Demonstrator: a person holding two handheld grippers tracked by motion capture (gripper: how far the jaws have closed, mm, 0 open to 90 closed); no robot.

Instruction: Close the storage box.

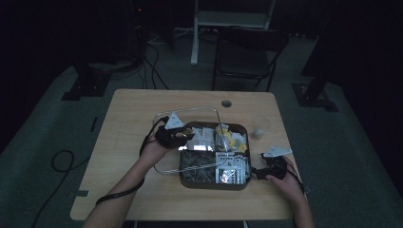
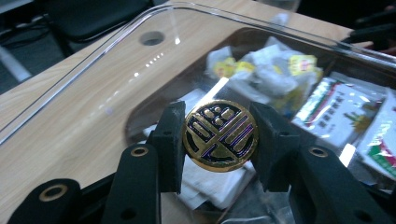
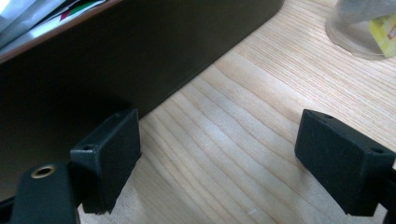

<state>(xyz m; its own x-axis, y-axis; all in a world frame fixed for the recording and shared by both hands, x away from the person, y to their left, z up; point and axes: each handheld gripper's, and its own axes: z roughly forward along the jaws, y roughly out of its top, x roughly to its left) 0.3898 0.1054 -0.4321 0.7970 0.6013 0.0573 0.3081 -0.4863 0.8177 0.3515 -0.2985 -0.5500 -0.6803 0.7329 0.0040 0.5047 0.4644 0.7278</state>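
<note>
fingers (image 2: 170, 140) of the left gripper (image 2: 219, 135): two black pads clamped on either side of a round gold knob (image 2: 220, 136) with a dark line emblem, centre of the left gripper view.
knob: fixed to a clear lid (image 2: 140, 74), the lid's rounded edge running across the upper left of that frame, tilted above the table (image 2: 60, 116). in the high view the lid (image 1: 190, 114) sits at frame centre, partly over the left half of the box.
dark box (image 1: 214, 183): rounded, compartmented, centre of the high view; holds white tea packets (image 1: 202, 135), yellow-labelled sachets (image 1: 233, 140) and silver-printed sachets (image 1: 230, 168).
right gripper (image 3: 219, 163): jaws spread wide with nothing between them, low over bare wood just beside the box's dark outer wall (image 3: 116, 60); in the high view it (image 1: 273, 168) rests at the box's right edge, lower right of centre.
small clear cup (image 1: 259, 133): right of the box, with a yellow-tagged item inside (image 3: 385, 37).
step in hand, as judged: lifting the lid clear of the box by its knob.
next move calls for: a steady grip on the knob, carrying the lid sideways off the box and setting it flat on open table at the left, without dragging its edge over the packets.
</note>
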